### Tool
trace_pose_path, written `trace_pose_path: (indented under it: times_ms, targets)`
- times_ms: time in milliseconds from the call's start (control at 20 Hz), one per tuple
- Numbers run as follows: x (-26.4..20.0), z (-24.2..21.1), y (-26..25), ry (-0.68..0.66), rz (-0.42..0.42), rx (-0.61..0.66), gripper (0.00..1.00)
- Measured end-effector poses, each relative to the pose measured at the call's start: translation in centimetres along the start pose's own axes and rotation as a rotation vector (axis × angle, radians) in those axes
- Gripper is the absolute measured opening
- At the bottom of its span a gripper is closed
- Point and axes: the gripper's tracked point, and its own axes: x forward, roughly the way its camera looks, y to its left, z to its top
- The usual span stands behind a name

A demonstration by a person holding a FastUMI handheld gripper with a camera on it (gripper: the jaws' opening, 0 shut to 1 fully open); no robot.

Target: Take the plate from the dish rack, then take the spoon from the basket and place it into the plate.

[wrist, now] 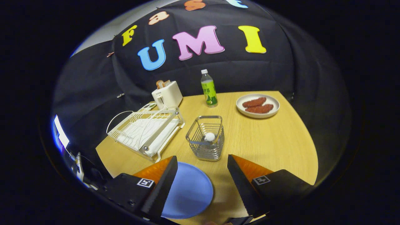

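A blue plate (pixel 189 190) lies flat on the wooden table (pixel 268 140), partly behind my left finger and reaching into the gap between the fingers. My gripper (pixel 202 165) is open, held above the table, with nothing pressed between its fingers. Just ahead of the fingers stands a wire basket (pixel 206 137) with the spoon (pixel 209 137) inside; its white rounded end shows at the basket's mouth. The white dish rack (pixel 145 131) stands to the left of the basket and holds no plate.
A white toaster (pixel 167 94) with bread stands behind the rack. A green-labelled bottle (pixel 208 89) stands beyond the basket. A white plate of sausages (pixel 257 106) sits at the far right. The table's near edge runs just behind the fingers.
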Motion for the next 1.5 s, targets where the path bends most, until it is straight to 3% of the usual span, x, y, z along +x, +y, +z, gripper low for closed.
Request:
trace_pose_path:
  times_ms: [250,400,550,800,900,1000,1150,1250,1350,1450,1500]
  targets:
    - [0.8,4.3,1.3,-0.177,0.006,-0.181,0.98]
    - [2.4,3.5,1.6,-0.17,0.016,-0.186,0.98]
    - [4.0,2.9,0.5,-0.163,-0.008,-0.191,0.85]
    - [6.4,2.0,-0.7,-0.142,-0.03,-0.203,0.78]
    - [6.8,1.9,-0.3,-0.146,-0.022,-0.237,0.72]
    - [7.3,2.0,0.3,-0.159,-0.012,-0.278,0.59]
    - [8.3,1.9,0.7,-0.159,-0.017,-0.284,0.53]
    - [8.4,2.0,0.9,-0.163,-0.021,-0.289,0.38]
    - [8.8,2.0,1.0,-0.16,-0.022,-0.287,0.35]
    - [8.8,2.2,0.8,-0.151,-0.045,-0.28,0.22]
    - [9.1,1.9,0.6,-0.147,-0.05,-0.277,0.23]
